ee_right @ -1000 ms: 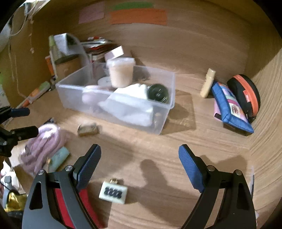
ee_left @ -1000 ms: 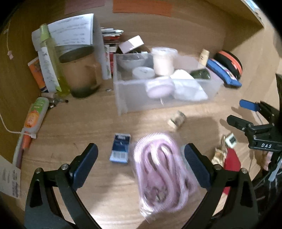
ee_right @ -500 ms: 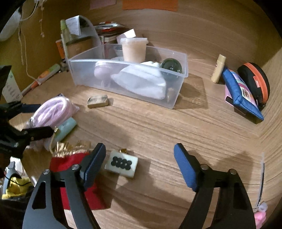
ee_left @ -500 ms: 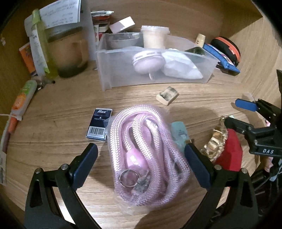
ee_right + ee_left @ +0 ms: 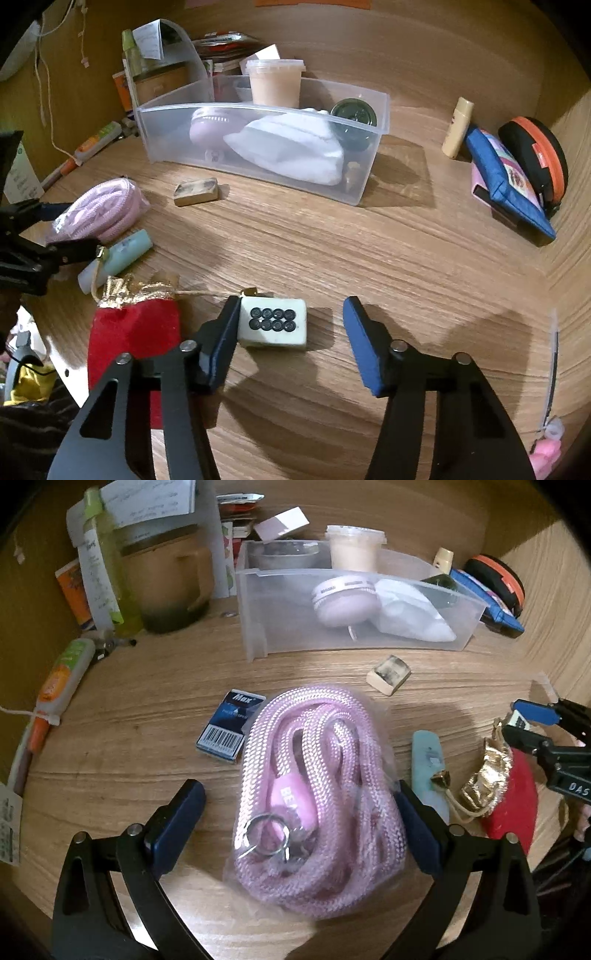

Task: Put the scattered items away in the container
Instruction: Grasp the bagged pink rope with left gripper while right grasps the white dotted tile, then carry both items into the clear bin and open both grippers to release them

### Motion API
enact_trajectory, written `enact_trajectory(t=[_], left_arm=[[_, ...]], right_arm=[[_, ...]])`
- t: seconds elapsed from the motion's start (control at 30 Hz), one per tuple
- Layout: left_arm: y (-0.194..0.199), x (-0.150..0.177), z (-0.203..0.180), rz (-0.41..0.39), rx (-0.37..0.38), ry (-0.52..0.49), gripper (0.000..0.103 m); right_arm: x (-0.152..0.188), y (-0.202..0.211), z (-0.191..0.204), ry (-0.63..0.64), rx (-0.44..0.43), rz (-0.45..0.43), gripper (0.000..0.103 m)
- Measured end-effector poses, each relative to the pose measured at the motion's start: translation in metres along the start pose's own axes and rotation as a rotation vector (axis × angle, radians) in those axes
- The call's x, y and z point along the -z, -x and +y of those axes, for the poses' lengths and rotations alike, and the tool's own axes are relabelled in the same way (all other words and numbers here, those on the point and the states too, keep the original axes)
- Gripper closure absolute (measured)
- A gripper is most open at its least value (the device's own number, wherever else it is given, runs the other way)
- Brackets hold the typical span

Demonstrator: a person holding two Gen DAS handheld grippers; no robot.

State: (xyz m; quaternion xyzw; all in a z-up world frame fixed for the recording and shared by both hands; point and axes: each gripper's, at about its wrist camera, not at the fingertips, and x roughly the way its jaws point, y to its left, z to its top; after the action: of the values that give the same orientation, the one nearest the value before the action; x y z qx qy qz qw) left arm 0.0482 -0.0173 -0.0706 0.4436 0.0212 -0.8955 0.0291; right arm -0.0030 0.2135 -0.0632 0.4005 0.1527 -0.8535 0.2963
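Closing on two scattered items at once, both claws hang low over the wooden surface (image 5: 369,236) in front of the clear plastic container (image 5: 369,147), which already holds a tub, a pink round device, a white bundle and a dark jar. Left claw (image 5: 299,816): jaws spread wide around the bagged pink rope (image 5: 317,801); its right pad lies at the bag's edge, while the left pad stands clear with bare wood between, so nothing is gripped yet. Right claw (image 5: 290,339): jaws have just been closing and now stand at a moderate gap with the white tile (image 5: 272,323) marked with black dots between them; the left pad is against or just beside the tile's end, the right pad still apart from it.

Step in hand, as judged: the approach and closing phase of a two-handed pick-up. The next move calls for each claw to finish closing until both pads press, then lift and carry toward the container. The rope bag is soft and slippery-looking, so a central, firm squeeze seems advisable.

Still loose on the surface: a red pouch with gold trim (image 5: 136,332), a pale green tube (image 5: 118,258), a small tan block (image 5: 195,190) and a blue staple box (image 5: 231,731).
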Motion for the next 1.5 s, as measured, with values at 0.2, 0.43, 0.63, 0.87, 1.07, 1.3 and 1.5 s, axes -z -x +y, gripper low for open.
enact_trajectory(t=[0.2,0.43,0.63,0.87,1.07,1.3,1.5], left_arm=[[-0.003,-0.006,-0.007,-0.046,-0.004,-0.007,0.021],[0.0,-0.009,-0.015,-0.058,0.016,-0.061,0.036],[0.004,-0.014,-0.024,-0.077,0.054,-0.063,0.037],[0.016,-0.029,-0.029,-0.135,0.087,-0.057,0.038],[0.025,-0.04,-0.034,-0.184,0.116,-0.043,0.04],[0.034,-0.049,-0.03,-0.223,0.134,-0.01,0.041],[0.04,-0.054,-0.023,-0.258,0.124,0.014,0.042]], right_arm=[[0.0,0.0,0.001,-0.005,-0.015,-0.004,0.072],[-0.002,0.002,-0.001,-0.018,-0.042,-0.01,0.072],[-0.011,0.007,-0.004,-0.012,-0.029,-0.034,0.072],[-0.021,0.013,-0.008,-0.016,-0.02,-0.064,0.072],[-0.033,0.017,-0.009,-0.014,-0.019,-0.096,0.072],[-0.046,0.024,-0.009,-0.002,-0.009,-0.134,0.072],[-0.054,0.023,-0.009,0.0,-0.011,-0.15,0.072]])
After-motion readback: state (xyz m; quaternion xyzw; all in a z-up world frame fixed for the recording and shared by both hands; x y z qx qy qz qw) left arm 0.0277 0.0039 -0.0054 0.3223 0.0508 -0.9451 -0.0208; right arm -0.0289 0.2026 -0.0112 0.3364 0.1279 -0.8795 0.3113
